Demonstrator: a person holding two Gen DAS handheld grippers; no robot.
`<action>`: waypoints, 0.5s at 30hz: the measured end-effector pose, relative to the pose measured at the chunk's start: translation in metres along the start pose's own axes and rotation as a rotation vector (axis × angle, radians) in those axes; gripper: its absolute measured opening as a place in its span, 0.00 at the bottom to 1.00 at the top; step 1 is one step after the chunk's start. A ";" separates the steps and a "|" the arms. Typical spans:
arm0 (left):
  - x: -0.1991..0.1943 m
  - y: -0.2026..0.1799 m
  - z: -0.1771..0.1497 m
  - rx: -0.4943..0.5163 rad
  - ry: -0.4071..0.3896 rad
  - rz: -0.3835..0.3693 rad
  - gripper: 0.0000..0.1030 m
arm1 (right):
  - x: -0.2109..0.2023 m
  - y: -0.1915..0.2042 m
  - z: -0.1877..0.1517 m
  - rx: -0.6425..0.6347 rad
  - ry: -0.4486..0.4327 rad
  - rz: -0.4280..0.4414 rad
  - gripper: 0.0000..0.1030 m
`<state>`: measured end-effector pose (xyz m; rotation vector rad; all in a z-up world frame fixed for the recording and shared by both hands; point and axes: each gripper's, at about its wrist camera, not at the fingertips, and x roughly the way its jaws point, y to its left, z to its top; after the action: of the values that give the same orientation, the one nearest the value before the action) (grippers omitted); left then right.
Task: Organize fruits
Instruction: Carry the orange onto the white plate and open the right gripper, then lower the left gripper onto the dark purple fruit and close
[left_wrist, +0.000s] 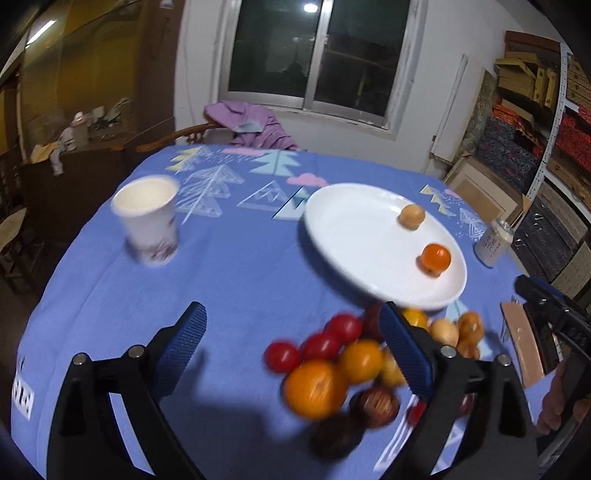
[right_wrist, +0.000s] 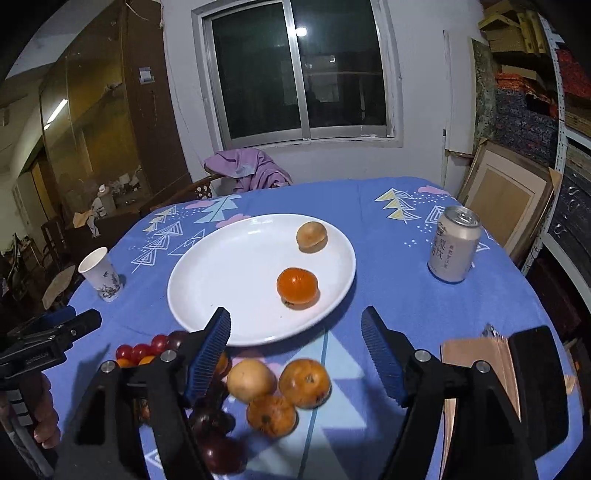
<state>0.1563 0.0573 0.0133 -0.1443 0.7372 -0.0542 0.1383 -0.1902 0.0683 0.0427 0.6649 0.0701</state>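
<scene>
A white plate (right_wrist: 221, 273) on the blue tablecloth holds an orange tangerine (right_wrist: 297, 287) and a tan loquat (right_wrist: 311, 235); it also shows in the left wrist view (left_wrist: 351, 229). In front of the plate lies a pile of fruit: red cherry tomatoes (left_wrist: 321, 345), oranges (left_wrist: 316, 387), dark plums (right_wrist: 212, 417) and tan loquats (right_wrist: 304, 382). My left gripper (left_wrist: 291, 347) is open and empty, above the left side of the pile. My right gripper (right_wrist: 295, 350) is open and empty, just above the loquats.
A paper cup (left_wrist: 147, 218) stands at the left of the table, a drink can (right_wrist: 454, 247) at the right. A brown notebook (right_wrist: 476, 369) lies at the near right. A chair with purple cloth (right_wrist: 247, 173) stands behind the table.
</scene>
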 end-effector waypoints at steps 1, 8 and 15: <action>-0.005 0.005 -0.012 -0.006 0.003 0.010 0.90 | -0.007 0.000 -0.011 -0.006 -0.004 -0.004 0.74; -0.018 0.002 -0.063 0.059 0.017 0.071 0.90 | -0.032 0.006 -0.058 -0.045 -0.039 -0.040 0.85; -0.020 -0.027 -0.077 0.172 0.016 0.058 0.90 | -0.028 0.018 -0.061 -0.117 -0.043 -0.087 0.88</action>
<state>0.0896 0.0243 -0.0261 0.0418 0.7492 -0.0634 0.0779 -0.1735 0.0388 -0.0970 0.6180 0.0237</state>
